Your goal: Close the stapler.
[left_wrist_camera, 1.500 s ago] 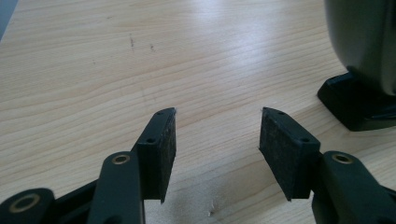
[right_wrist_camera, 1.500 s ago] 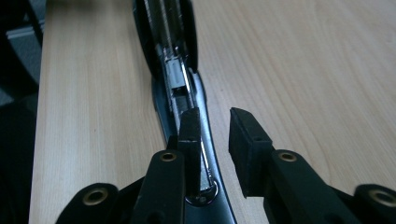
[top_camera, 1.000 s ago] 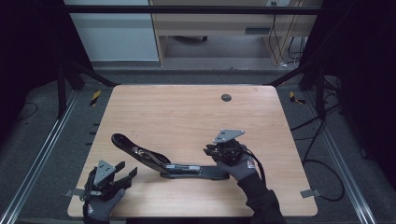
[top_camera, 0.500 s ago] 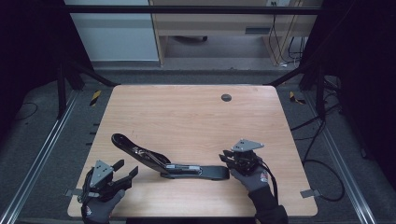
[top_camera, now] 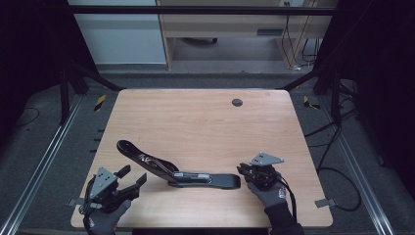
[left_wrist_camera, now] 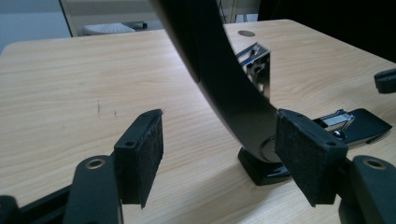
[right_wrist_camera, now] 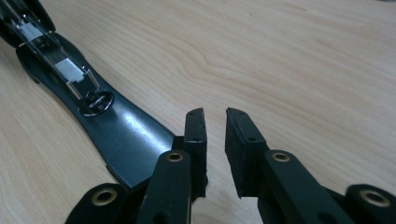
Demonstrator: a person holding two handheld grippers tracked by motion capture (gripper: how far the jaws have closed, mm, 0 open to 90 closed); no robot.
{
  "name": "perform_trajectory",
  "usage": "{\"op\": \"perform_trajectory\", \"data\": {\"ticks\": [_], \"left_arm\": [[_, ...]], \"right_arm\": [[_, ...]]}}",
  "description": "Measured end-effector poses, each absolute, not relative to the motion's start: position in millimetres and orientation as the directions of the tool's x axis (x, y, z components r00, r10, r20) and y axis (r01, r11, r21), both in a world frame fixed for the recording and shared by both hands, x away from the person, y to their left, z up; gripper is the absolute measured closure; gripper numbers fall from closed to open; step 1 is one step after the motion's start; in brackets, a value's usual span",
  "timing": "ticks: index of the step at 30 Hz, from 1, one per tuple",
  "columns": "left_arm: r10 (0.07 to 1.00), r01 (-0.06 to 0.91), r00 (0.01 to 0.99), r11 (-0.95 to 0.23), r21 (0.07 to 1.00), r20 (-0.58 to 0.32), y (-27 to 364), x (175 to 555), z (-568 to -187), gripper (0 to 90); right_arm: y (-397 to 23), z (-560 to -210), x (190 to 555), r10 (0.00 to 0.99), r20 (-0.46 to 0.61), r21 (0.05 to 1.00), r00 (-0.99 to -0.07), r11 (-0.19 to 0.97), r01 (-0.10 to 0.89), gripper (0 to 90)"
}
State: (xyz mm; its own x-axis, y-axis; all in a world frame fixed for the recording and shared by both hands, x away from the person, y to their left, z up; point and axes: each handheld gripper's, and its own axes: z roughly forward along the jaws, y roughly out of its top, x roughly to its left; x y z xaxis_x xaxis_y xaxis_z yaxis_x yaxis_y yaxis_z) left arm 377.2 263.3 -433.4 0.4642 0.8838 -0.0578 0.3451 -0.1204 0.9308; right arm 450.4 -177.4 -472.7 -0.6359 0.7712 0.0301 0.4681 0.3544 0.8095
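A black stapler (top_camera: 186, 177) lies swung open on the wooden table (top_camera: 205, 122), its base flat and its upper arm (left_wrist_camera: 210, 60) slanting up to the left. My left gripper (top_camera: 133, 175) hovers near the front left corner, just short of that raised arm. Its jaws have just been opening and stand wide; in the left gripper view (left_wrist_camera: 219, 126) the arm rises beyond them, untouched. My right gripper (top_camera: 243, 172) sits at the base's right end (right_wrist_camera: 121, 135). Its jaws (right_wrist_camera: 215, 114) have just been closing to a narrow gap with nothing between them.
A round dark grommet hole (top_camera: 237, 102) marks the table's far side. Bare wood spreads beyond the stapler. Metal frame rails run along both sides of the table, and cables lie on the floor to the right.
My right gripper slid right and toward the near edge, off the stapler's base, and its jaws narrowed. The left gripper rose slightly and its jaws spread wider. The stapler stayed put.
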Motion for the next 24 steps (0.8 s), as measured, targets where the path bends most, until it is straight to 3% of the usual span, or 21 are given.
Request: {"op": "perform_trajectory", "data": {"ticks": [12, 24], "left_arm": [[0.893, 0.324, 0.446, -0.104, 0.94, -0.055, 264.1, 384.1, -420.0, 30.9], [0.898, 0.307, 0.431, -0.056, 0.95, -0.086, 265.1, 398.3, -409.3, 33.1]], "right_arm": [[-175.9, -473.2, 440.5, 0.763, 0.044, 0.806, -0.645, 0.354, 0.475, 89.9], [-176.0, -477.4, 434.4, 0.747, 0.062, 0.794, -0.662, 0.365, 0.486, 90.0]]}}
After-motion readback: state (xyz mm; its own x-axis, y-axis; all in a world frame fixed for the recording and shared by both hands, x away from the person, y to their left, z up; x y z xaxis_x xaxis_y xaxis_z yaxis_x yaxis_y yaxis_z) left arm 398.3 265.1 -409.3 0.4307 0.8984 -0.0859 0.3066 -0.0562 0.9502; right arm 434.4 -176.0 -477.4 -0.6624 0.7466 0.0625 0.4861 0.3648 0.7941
